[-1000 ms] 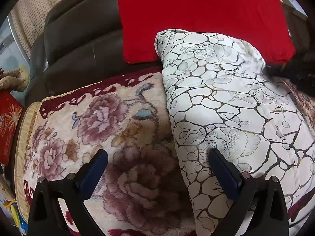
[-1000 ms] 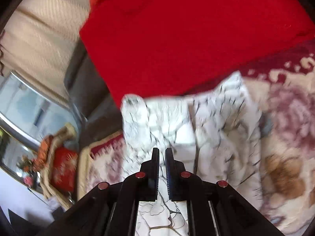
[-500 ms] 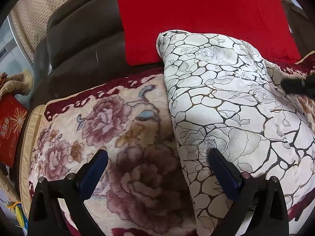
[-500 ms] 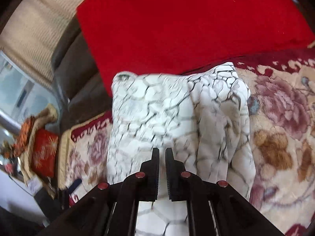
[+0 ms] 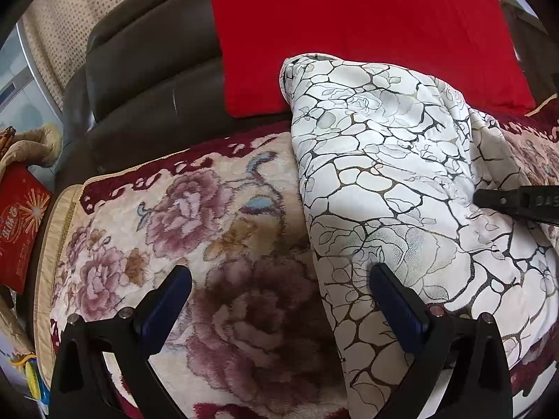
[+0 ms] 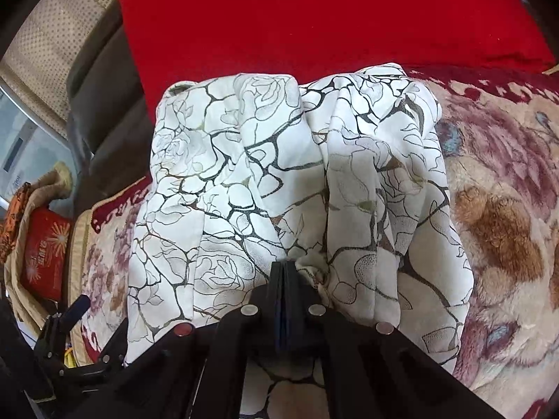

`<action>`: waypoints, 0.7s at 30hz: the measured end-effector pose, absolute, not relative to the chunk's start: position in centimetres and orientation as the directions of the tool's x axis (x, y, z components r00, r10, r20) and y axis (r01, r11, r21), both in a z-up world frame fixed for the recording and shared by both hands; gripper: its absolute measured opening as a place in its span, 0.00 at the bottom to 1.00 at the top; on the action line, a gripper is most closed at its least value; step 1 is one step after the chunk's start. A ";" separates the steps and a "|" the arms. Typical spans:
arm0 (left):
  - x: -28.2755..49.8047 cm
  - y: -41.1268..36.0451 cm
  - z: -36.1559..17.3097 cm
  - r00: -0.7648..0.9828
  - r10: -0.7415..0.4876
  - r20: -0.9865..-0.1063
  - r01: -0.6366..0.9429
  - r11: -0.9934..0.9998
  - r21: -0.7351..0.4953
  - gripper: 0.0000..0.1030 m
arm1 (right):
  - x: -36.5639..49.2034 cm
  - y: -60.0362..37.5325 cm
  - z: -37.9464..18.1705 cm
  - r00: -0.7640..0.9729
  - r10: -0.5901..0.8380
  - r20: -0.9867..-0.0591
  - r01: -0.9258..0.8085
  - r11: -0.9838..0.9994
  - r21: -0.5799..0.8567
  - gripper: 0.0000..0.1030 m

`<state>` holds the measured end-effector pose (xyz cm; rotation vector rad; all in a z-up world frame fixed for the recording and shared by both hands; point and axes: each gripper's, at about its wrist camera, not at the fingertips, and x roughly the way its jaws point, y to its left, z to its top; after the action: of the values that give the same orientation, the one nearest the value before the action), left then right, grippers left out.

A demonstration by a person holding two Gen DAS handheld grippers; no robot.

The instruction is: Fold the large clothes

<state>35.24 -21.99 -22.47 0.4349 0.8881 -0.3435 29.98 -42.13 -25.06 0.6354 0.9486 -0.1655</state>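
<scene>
A white garment with a black crackle rose print [image 5: 384, 181] lies folded lengthwise on a floral plush blanket [image 5: 195, 230]. My left gripper [image 5: 279, 300] is open and empty, low over the blanket, with its right finger [image 5: 398, 307] against the garment's left edge. My right gripper [image 6: 284, 269] is shut on a bunched fold of the garment [image 6: 265, 181] at its near end. The right gripper's tip [image 5: 517, 202] shows over the garment's right side in the left wrist view. The left gripper [image 6: 70, 314] shows at the lower left of the right wrist view.
A red cushion [image 5: 349, 31] leans on the dark leather sofa back [image 5: 146, 66] behind the garment. A red box [image 5: 21, 227] and a beige bag [image 6: 42, 192] sit off the sofa's left end. The blanket [image 6: 506, 209] extends to the right.
The right gripper has come down and toward the near end with the garment, laying the fold flatter. The left gripper stays open and has shifted only slightly.
</scene>
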 end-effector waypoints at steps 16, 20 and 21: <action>34.9 -21.9 -21.9 0.592 -0.077 -0.802 0.433 0.870 0.236 0.98 | 23.9 -39.1 -20.7 0.563 0.150 -0.813 0.386 0.822 0.419 0.09; 34.9 -21.9 -21.7 0.589 -0.067 -0.806 0.440 0.863 0.250 0.98 | 23.9 -39.2 -23.0 0.552 0.162 -0.818 0.383 0.822 0.422 0.07; 35.0 -21.9 -21.5 0.579 -0.067 -0.812 0.454 0.854 0.253 0.98 | 23.9 -39.4 -22.8 0.553 0.174 -0.815 0.383 0.816 0.434 0.07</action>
<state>34.98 -21.88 -21.51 0.4690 0.9088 -0.3177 23.86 -39.40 -22.78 0.6304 0.9947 -0.1337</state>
